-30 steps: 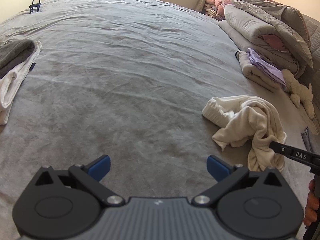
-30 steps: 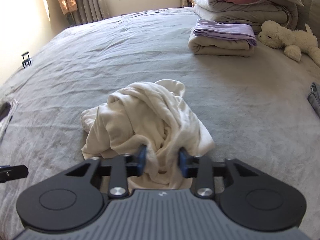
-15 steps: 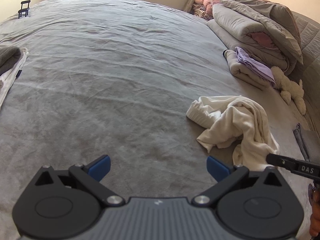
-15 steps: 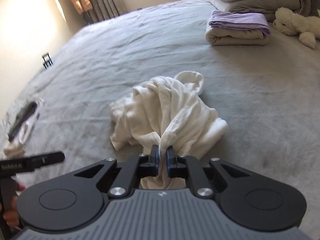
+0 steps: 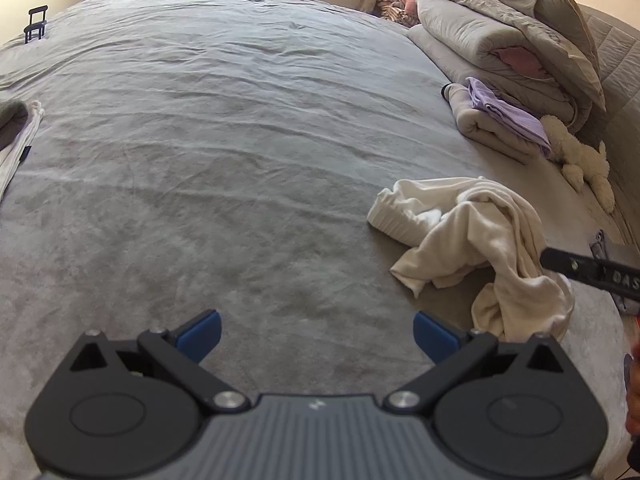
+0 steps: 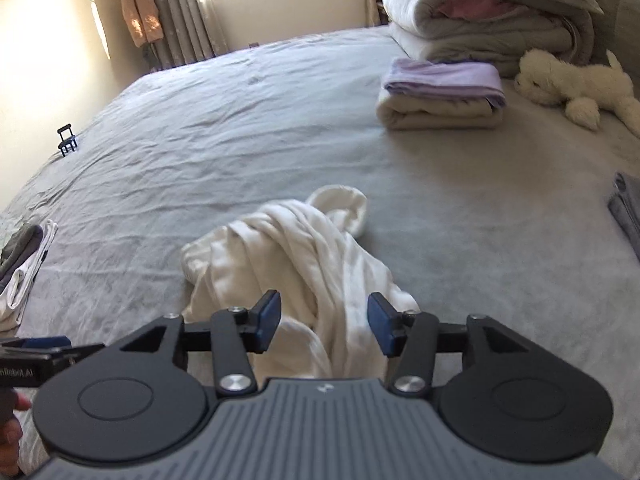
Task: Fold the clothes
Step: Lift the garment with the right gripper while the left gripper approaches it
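Two grippers hover over a wide grey bed (image 5: 224, 152); the left gripper (image 5: 316, 334) has its blue pads spread wide, with only bare bedcover between them; the right gripper (image 6: 323, 322) has its jaws parted too, one on either side of a fold of a crumpled cream garment (image 6: 296, 256), and whether they touch it cannot be told. The garment lies in a heap on the right half of the bed, just ahead and right of the left gripper (image 5: 468, 236). At the far right sit a folded lilac and beige pile (image 6: 440, 92), rolled grey duvets (image 6: 492, 20) and a white plush toy (image 6: 576, 84); at the left edge lie grey and white clothes (image 6: 20, 268); a small black stand (image 6: 67, 141) sits on the far left.
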A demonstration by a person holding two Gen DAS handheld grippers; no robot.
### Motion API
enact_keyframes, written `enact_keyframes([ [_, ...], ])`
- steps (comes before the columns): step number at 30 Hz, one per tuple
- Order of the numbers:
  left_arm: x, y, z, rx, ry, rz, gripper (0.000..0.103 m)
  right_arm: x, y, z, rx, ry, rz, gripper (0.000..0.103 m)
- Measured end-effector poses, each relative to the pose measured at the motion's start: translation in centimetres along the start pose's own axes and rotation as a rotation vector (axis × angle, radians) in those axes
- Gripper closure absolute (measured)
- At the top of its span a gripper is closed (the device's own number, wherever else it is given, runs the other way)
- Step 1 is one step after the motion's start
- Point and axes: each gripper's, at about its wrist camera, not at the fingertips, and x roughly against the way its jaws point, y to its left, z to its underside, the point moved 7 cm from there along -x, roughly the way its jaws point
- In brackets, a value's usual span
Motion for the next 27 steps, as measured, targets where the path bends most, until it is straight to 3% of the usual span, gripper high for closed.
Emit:
enact_keyframes([
  [3,-0.3,0.1,-0.2,0.002,0.008,0.016,0.003,-1.4,0.0,-0.8,-0.019,-0.021,0.007,0.051],
  [5,-0.5,0.0,-0.3,0.003,0.013,0.028,0.005,-2.4,-0.2,-1.2,-0.045,-0.027,0.007,0.059],
  [7,-0.6,-0.1,-0.4,0.006,0.014,0.037,0.005,-2.9,-0.1,-1.2,-0.062,-0.024,-0.004,0.083],
  [9,-0.6,-0.2,-0.5,0.011,0.014,0.045,0.006,-2.8,0.2,-1.0,-0.073,-0.016,-0.035,0.091],
  [16,-0.5,-0.1,-0.8,0.037,0.008,0.061,0.006,0.2,2.5,0.4,-0.056,0.025,-0.212,0.093],
  [27,-1.1,-0.3,-1.4,0.096,0.002,0.104,0.006,2.5,6.2,5.2,0.048,0.216,-0.418,0.093],
])
